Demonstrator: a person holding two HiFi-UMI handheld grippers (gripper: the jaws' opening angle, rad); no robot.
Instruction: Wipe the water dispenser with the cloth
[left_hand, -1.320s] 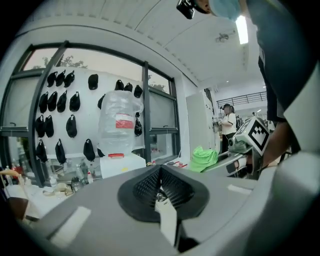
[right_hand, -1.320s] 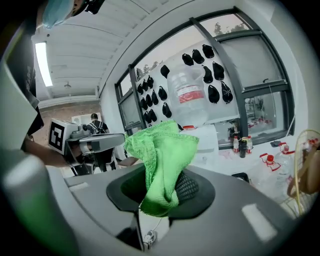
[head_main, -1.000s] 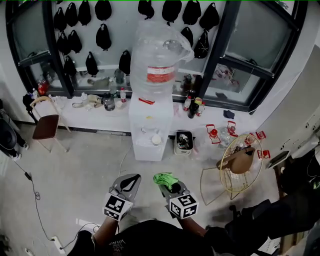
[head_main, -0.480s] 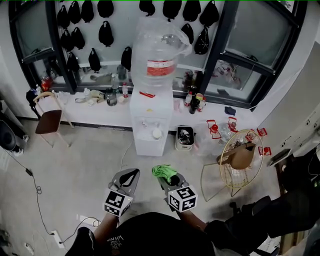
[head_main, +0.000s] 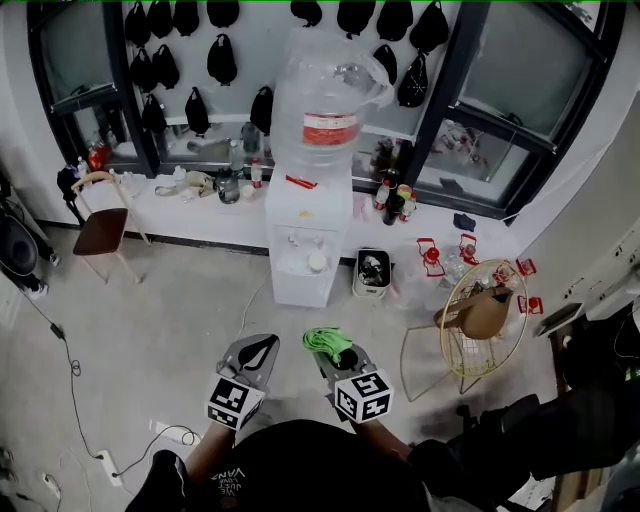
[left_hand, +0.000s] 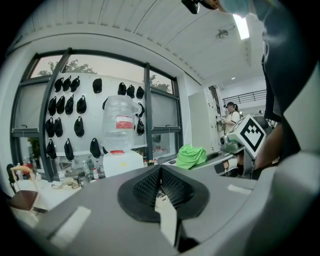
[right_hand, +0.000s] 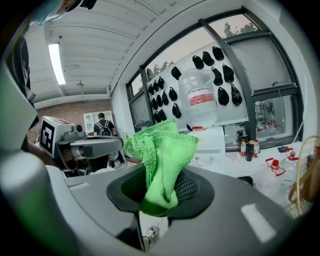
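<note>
A white water dispenser (head_main: 306, 240) with a large clear bottle (head_main: 328, 95) on top stands against the window ledge, well ahead of both grippers; it also shows as the dispenser (left_hand: 122, 161) and the dispenser (right_hand: 210, 140). My right gripper (head_main: 327, 345) is shut on a bright green cloth (head_main: 327, 340), which bunches up out of its jaws as the cloth (right_hand: 161, 160). My left gripper (head_main: 259, 350) is shut with nothing in it; its jaws meet in the left gripper view (left_hand: 160, 180). Both hang low over the floor, apart from the dispenser.
A brown chair (head_main: 100, 230) stands at the left and a wire-frame chair (head_main: 470, 330) at the right. A small bin (head_main: 372, 272) sits right of the dispenser. Bottles line the ledge (head_main: 395, 205). A cable (head_main: 70, 370) runs across the grey floor at the left.
The view has shifted a little closer to the dispenser. Both grippers keep their pose, and the cloth stays in the right one.
</note>
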